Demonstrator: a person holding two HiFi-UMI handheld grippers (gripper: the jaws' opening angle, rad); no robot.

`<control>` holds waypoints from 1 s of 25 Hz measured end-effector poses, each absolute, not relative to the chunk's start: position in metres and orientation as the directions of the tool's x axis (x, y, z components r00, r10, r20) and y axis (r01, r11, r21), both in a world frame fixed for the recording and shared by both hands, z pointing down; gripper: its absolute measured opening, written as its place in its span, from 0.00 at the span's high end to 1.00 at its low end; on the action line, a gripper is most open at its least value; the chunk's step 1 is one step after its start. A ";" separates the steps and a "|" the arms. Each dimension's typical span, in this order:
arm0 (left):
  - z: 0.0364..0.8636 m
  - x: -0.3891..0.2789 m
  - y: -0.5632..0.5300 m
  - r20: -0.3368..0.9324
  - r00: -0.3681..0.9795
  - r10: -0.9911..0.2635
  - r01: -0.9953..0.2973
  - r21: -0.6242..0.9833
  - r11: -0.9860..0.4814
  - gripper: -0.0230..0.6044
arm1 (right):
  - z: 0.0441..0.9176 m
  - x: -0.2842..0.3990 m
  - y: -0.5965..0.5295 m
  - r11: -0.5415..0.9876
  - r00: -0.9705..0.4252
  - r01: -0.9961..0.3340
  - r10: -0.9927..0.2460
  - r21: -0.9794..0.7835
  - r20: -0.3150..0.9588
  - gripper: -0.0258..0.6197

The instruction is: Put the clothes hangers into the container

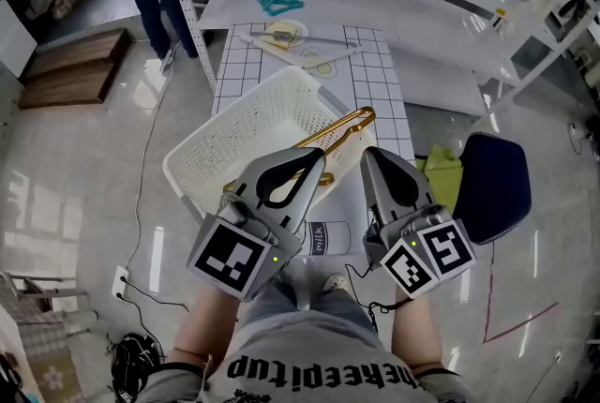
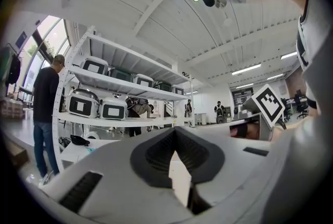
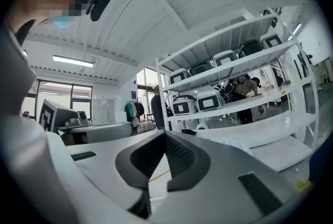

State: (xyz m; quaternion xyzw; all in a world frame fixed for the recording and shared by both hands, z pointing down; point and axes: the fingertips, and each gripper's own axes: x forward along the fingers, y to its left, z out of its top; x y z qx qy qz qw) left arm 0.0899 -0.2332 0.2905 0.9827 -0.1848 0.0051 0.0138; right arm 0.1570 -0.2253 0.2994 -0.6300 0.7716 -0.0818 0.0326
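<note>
— Left to right, what's there?
— The white basket [image 1: 214, 150] first. The left gripper [image 1: 319, 156] hovers over the basket's near rim, jaws together on nothing. A gold hanger [image 1: 366, 113] lies in the basket, one end poking over its right rim. The right gripper [image 1: 368, 155], just right of the basket, is closed and empty too.
— The risk?
— That overhanging end: a nudge from either gripper could, I think, lever the hanger out. A teal hanger [image 1: 277, 3] lies well beyond the basket, not yet in.
</note>
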 end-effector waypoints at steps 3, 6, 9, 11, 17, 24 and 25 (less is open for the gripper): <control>0.288 0.096 -0.227 0.011 0.930 -0.368 -0.368 0.023 -0.930 0.93 | 0.296 0.158 -0.218 0.217 -0.228 -0.961 -0.973 -0.170 0.046 0.95; 0.287 0.103 -0.221 0.014 0.929 -0.371 -0.371 0.024 -0.928 0.93 | 0.293 0.160 -0.213 0.238 -0.248 -0.956 -0.968 -0.172 0.035 0.95; 0.285 0.108 -0.217 0.006 0.928 -0.374 -0.374 0.016 -0.927 0.93 | 0.289 0.161 -0.209 0.261 -0.267 -0.951 -0.963 -0.164 0.020 0.95; 0.282 0.111 -0.215 -0.015 0.926 -0.377 -0.377 -0.007 -0.926 0.93 | 0.287 0.161 -0.205 0.271 -0.276 -0.951 -0.961 -0.152 0.017 0.95; 0.278 0.120 -0.208 -0.043 0.926 -0.376 -0.378 -0.038 -0.925 0.93 | 0.284 0.164 -0.199 0.286 -0.289 -0.952 -0.957 -0.109 0.013 0.95; 0.276 0.121 -0.204 -0.036 0.923 -0.384 -0.385 -0.038 -0.922 0.93 | 0.280 0.157 -0.195 0.331 -0.332 -0.941 -0.943 -0.073 -0.005 0.95; 0.276 0.121 -0.203 -0.033 0.922 -0.386 -0.387 -0.039 -0.921 0.93 | 0.280 0.155 -0.195 0.340 -0.340 -0.938 -0.940 -0.064 -0.007 0.95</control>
